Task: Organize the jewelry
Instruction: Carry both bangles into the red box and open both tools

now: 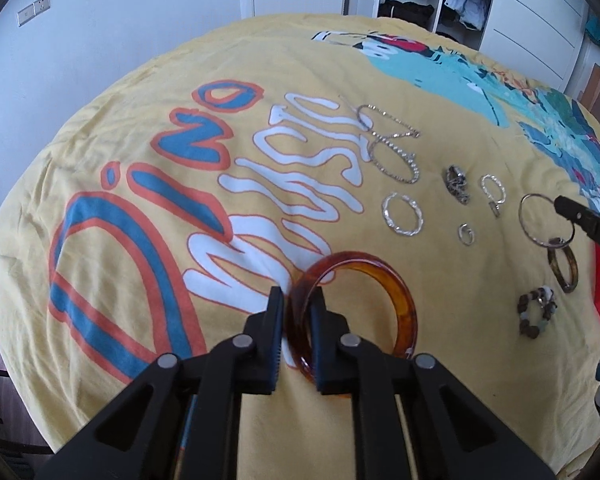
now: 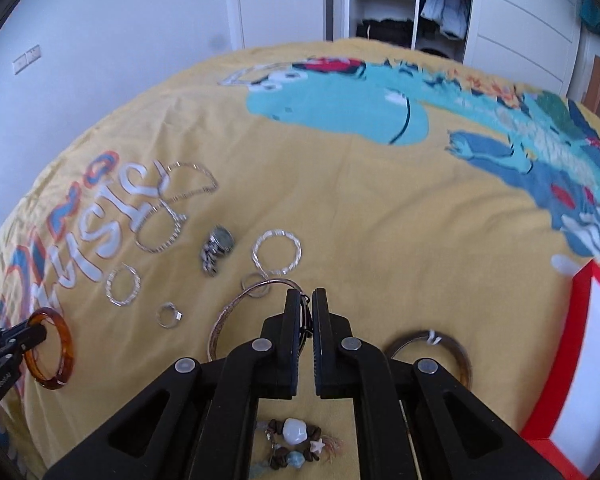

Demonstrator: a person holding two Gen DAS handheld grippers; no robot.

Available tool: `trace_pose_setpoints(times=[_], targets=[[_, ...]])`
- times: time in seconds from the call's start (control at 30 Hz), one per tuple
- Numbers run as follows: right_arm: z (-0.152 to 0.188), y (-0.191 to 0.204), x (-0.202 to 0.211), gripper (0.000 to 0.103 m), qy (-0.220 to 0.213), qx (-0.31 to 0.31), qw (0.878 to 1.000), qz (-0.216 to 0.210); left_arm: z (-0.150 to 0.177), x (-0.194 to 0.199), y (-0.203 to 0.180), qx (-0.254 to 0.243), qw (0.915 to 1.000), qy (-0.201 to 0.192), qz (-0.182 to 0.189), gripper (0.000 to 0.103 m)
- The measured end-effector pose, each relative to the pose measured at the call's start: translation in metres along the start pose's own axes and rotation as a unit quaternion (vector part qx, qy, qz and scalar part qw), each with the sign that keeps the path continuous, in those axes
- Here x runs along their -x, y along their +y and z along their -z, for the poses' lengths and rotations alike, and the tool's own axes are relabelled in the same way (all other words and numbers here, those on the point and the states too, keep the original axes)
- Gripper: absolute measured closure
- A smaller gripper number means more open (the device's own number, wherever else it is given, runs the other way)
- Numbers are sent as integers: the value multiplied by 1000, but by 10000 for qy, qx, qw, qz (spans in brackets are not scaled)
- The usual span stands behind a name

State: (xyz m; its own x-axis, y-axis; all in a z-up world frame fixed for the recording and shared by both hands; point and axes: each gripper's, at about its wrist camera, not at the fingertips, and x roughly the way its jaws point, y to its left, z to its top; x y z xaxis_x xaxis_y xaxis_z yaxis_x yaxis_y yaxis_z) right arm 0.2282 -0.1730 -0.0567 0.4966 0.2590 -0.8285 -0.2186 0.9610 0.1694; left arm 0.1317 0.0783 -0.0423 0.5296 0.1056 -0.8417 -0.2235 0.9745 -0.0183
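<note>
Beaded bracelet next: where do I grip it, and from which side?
The beaded bracelet lies flat on the bedspread, a small lumpy loop. Come straight down from above, one finger inside the loop and one outside, pinching the strand at the small dark beads, not the big white stone.

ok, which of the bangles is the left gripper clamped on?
The thick amber tortoiseshell bangle, pinched at its rim by the left gripper. The thin metal bangle is in the right gripper; the dark bangle lies loose.
</note>
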Motion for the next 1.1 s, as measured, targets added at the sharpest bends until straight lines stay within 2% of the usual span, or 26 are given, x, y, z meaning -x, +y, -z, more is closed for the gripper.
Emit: trace_pose_setpoints(times=[0.3, 0.53, 0.63, 0.83, 0.97, 1.1], targets=[[-4, -16, 70, 97, -467, -108, 9988, 33, -4, 44, -1, -78, 9996, -283, -51, 93], [17, -75, 133, 97, -752, -472, 9955, 319, -8, 77, -34, -252, 9984, -454, 231, 93], [32, -110, 153, 97, -802, -683, 9932, 500, -12, 87, -67, -443, 9966, -483, 494, 93], [70, -187, 180, 97, -772, -1170, 9858, 927, -19, 90, -165, -979, 9871, -364, 1213, 93], [94, -237, 182, 97, -646, -1452, 9799, 1202, -20, 86, -246, -1401, 9756, -272, 1669, 93], [111, -269, 171, 97, -510, -1611, 9771, 1292, -15, 77, -319, -1817, 9633, -177, 1969, 93]])
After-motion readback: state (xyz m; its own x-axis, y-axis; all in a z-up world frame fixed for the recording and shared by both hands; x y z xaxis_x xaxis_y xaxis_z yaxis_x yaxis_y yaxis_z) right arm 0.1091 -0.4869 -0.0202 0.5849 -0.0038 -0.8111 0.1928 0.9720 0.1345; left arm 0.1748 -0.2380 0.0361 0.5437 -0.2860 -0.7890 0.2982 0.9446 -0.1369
